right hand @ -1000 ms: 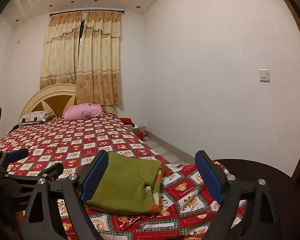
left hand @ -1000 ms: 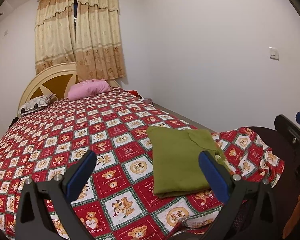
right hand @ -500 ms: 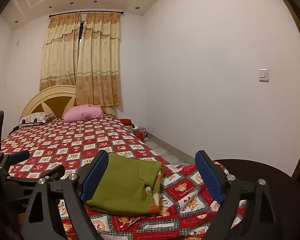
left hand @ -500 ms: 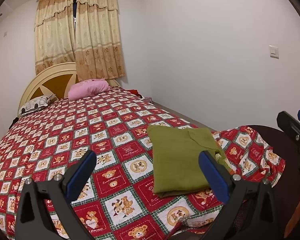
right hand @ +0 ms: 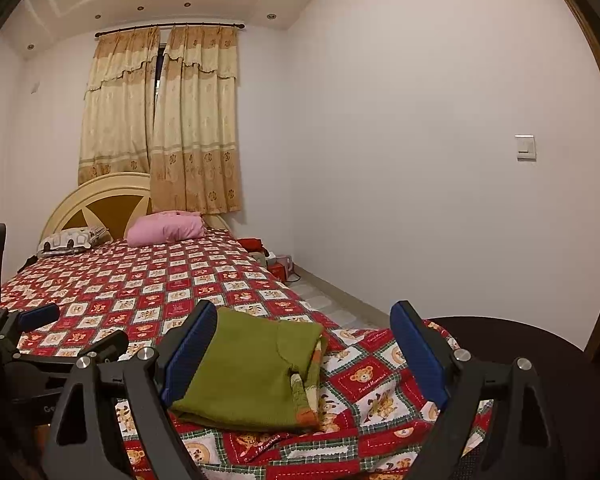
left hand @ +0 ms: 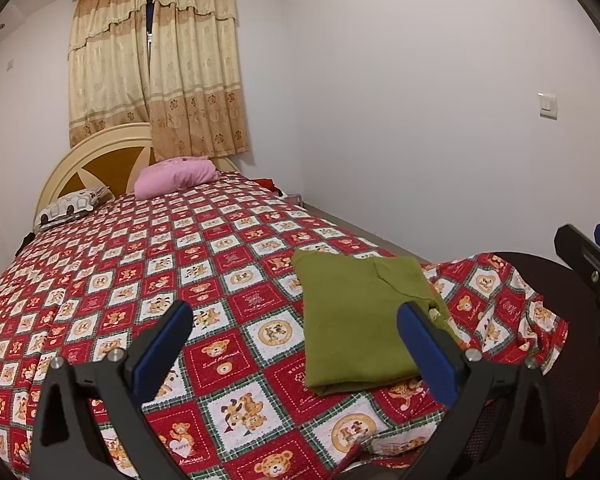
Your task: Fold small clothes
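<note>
**Bedroom surroundings**

A teddy-bear patchwork bedspread (left hand: 140, 264) fills the lower left. A pink pillow (left hand: 176, 176) and car-print pillow (left hand: 70, 210) lie below the arched headboard (left hand: 100, 156). Beige curtains (left hand: 156, 68) hang upper left; a light switch (left hand: 548, 106) sits far right.

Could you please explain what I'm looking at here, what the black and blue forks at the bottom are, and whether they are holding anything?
Each picture comes from a camera mounted on a hand-held gripper, looking forward along its two blue-padded fingers. One shows the left gripper, the other the right gripper. No robot arm is involved; a person carries both. They face a bed with a red teddy-bear quilt. A folded green garment lies near its foot, with a pink pillow at the far end. Both grippers are open and hold nothing.
</note>
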Tool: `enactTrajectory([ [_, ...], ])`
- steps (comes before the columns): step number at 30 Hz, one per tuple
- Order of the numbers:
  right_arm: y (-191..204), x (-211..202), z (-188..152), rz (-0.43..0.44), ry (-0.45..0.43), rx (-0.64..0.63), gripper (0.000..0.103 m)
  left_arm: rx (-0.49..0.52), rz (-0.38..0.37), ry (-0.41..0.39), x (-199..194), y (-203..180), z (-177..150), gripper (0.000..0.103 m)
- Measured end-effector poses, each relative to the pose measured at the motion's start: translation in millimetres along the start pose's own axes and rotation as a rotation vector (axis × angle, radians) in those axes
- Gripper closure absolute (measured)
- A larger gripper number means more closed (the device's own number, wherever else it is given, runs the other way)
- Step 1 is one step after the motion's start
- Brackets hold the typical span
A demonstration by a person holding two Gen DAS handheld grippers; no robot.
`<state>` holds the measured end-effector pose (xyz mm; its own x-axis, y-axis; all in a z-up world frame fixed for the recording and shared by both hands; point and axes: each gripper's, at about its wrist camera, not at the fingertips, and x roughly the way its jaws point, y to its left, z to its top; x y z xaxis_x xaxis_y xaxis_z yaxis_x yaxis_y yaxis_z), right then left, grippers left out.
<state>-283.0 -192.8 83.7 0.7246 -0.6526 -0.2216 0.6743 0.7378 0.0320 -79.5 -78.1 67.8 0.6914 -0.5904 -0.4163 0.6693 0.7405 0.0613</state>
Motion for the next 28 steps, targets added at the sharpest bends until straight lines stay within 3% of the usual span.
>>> enactTrajectory([
  [8, 1.7, -2.2, -0.4, -0.004, 0.002, -0.005, 0.014, -0.004, -0.020, 0.008, 0.9, -0.6, -0.6, 0.000],
  [16, 0.3, 1.5, -0.6, -0.008, 0.013, -0.005, 0.014, 0.012, 0.013, 0.017, 3.4, -0.2, 1.1, 0.000],
  [28, 0.6, 5.0, -2.8, -0.012, 0.023, -0.004, 0.014, -0.002, -0.021, 0.023, 5.8, 4.7, 0.1, 0.000],
])
